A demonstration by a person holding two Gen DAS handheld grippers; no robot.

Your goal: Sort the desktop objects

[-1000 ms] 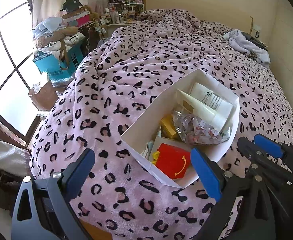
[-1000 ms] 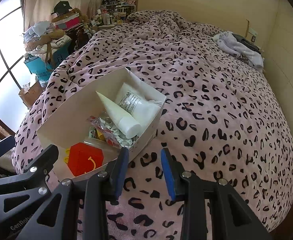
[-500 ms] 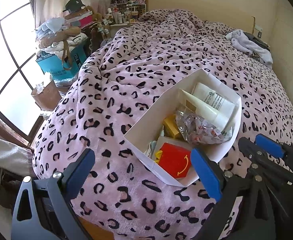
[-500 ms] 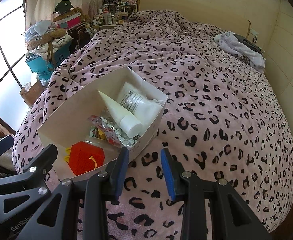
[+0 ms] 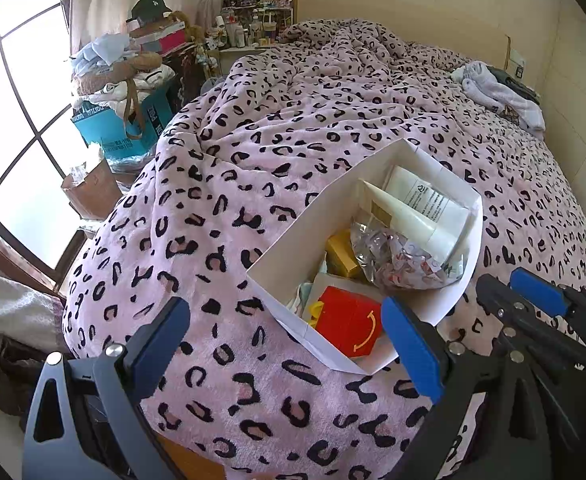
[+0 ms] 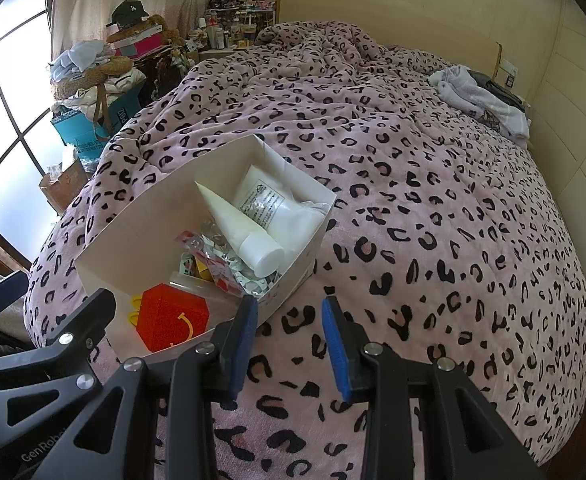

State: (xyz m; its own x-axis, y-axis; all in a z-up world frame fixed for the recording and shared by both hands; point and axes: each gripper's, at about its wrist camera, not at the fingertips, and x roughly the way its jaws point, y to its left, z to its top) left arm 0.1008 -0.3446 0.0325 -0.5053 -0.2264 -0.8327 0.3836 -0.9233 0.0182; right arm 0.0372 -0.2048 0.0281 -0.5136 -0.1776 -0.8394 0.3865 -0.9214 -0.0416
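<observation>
A white open box (image 5: 293,232) lies on the pink leopard-print blanket (image 5: 277,120). It holds a red toy box (image 5: 349,326), a small yellow box (image 5: 341,254), a crinkly foil bag (image 5: 393,258), a white tube (image 5: 413,220) and a white pouch (image 5: 425,200). My left gripper (image 5: 285,344) is open wide just in front of the box's near-left corner, empty. My right gripper (image 6: 291,344) is open with a narrow gap, empty, over the blanket by the near-right corner of the box (image 6: 133,232). The red toy box (image 6: 171,320) sits to its left.
A pile of clothes (image 6: 481,96) lies at the far right of the bed. Beside the window on the left stand a blue box (image 5: 121,128), a cardboard box (image 5: 89,192) and cluttered shelves (image 5: 253,20). The near edge of the bed drops off under both grippers.
The left wrist view has drifted slightly, showing a bit more of the bed's left side. The box, its contents and both grippers' openings are unchanged.
</observation>
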